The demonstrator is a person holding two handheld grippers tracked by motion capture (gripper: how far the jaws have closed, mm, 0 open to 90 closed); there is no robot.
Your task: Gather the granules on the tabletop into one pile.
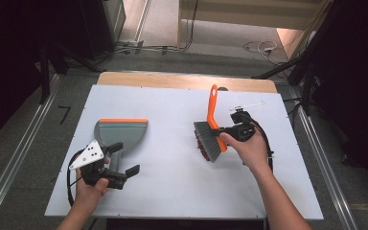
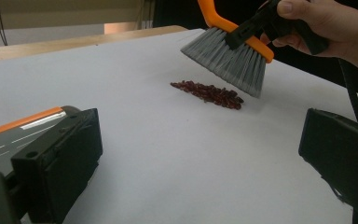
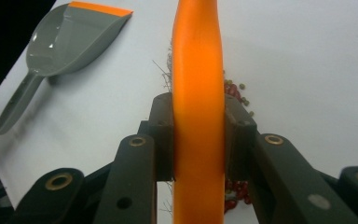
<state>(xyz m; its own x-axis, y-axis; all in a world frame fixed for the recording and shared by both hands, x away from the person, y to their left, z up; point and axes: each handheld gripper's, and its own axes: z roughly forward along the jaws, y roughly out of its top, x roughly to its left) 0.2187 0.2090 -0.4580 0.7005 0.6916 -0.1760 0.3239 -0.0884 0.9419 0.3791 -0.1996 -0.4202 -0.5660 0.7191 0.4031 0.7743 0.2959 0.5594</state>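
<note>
Closest to you, your left gripper (image 1: pixel 122 175) sits low over the near left part of the white table (image 1: pixel 172 191), its blocky matte black jaws spread wide with nothing between them, and a flat grey three-cornered plate on top. Just beyond it lies the dustpan (image 1: pixel 120 135), smooth grey plastic with a scoop-shaped body, a thin stick handle pointing back toward you and a bright orange strip along its far lip; from the left gripper view one jaw sits right beside that orange edge, though you can't tell if it's touching. Over on the right, your right gripper (image 1: pixel 226 130) is clamped tight on the glossy orange plastic back of the brush (image 1: pixel 212 129), jaws pressed flat on both sides of it. The brush has a curved orange handle pointing away from you and a fan of fine grey bristles angled down toward the table. Right under the bristle tips there's a little elongated heap of small, shiny dark red beans (image 2: pixel 208 93), with a couple of greenish ones at its edge.
</note>
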